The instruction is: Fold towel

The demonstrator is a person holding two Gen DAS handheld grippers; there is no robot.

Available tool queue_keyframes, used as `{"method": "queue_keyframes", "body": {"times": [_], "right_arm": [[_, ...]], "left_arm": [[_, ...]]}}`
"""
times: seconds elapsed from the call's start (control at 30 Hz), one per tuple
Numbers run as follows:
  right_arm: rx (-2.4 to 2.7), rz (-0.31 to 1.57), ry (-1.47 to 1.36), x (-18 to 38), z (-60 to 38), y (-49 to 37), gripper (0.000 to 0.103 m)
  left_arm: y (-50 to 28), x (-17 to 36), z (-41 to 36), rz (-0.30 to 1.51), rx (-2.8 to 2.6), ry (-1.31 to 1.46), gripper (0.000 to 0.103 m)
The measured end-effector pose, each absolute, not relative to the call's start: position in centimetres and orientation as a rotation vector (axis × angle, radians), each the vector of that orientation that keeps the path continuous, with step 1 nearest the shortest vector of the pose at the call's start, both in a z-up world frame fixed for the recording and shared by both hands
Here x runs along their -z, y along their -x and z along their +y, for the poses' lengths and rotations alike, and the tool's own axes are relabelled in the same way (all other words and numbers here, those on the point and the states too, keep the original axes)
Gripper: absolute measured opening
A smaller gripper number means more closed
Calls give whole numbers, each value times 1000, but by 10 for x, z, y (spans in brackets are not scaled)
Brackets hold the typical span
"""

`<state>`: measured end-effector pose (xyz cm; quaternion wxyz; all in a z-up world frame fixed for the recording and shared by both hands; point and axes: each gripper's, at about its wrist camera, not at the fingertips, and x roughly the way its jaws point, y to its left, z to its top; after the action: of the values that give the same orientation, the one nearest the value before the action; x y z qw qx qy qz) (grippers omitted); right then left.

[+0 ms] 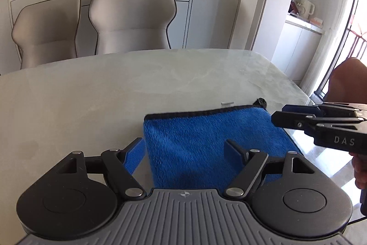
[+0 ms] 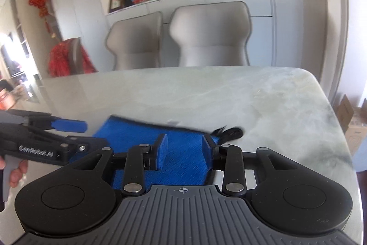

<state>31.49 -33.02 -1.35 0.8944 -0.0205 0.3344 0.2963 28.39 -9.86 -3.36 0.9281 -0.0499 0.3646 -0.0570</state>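
Left wrist view: the left gripper (image 1: 184, 153) is hovering above the marble table (image 1: 91, 93), its jaws standing wide apart and released, with nothing between the blue pads. The blue towel (image 1: 206, 139), already folded into a thick rectangle with a black-stitched edge, is lying flat near the table's right-hand side, directly below and ahead of the jaws; a small black hanging loop (image 1: 260, 103) is sticking out at its far right corner. The right gripper (image 1: 278, 115) is entering from the right edge, level with the towel's far right corner, with part of the person's hand (image 1: 359, 172) showing behind it. Two beige chairs (image 1: 130, 20) are standing beyond the table.

Right wrist view: the right gripper (image 2: 184, 150) is hanging over the right half of the towel (image 2: 137, 137), its pads partly parted and gripping nothing; whether they are touching the cloth cannot be told. The loop (image 2: 230, 132) is lying just beyond the right pad. The left gripper (image 2: 86, 133) is reaching in from the left over the towel's left edge, its fingers spread, with the person's hand (image 2: 17, 172) below it.
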Motion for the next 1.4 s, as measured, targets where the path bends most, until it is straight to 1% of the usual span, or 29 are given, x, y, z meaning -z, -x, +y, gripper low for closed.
{"method": "queue_keyframes", "body": {"times": [0.17,0.4,0.5,0.6,0.73,0.9,1.0,1.07,1.1,1.13,1.17,1.23,1.3,1.37,1.4], "right_arm": [[-625,724,63,18,-323,-280,34],[-630,754,32,27,-312,-274,35],[-625,761,39,33,-314,-275,34],[-619,763,36,35,-321,-276,34],[-604,766,-4,38,-336,-282,31],[-562,760,40,32,-341,-278,33],[-487,759,96,25,-344,-269,41],[-482,746,93,22,-346,-259,44],[-485,742,95,20,-345,-252,50],[-487,739,98,20,-345,-248,58],[-488,732,113,19,-343,-241,62],[-488,720,140,19,-340,-224,72],[-485,721,148,20,-339,-209,78],[-471,734,135,20,-341,-199,85],[-463,740,129,19,-342,-196,90]], "left_arm": [[-246,41,-113,757,137,57,79],[-251,49,-116,783,96,52,79],[-254,58,-112,828,64,58,83],[-253,62,-108,837,33,7,84],[-254,61,-99,840,29,13,84],[-246,59,-94,841,17,19,83],[-235,58,-90,847,-2,26,84],[-226,56,-90,858,-12,41,84],[-222,55,-91,864,-11,52,84],[-220,55,-92,867,-9,59,85],[-217,55,-94,873,-7,65,85],[-205,54,-99,881,-5,58,91],[-194,53,-103,886,-10,50,95],[-184,52,-106,891,-17,48,96],[-180,51,-106,891,-20,51,96]]}}
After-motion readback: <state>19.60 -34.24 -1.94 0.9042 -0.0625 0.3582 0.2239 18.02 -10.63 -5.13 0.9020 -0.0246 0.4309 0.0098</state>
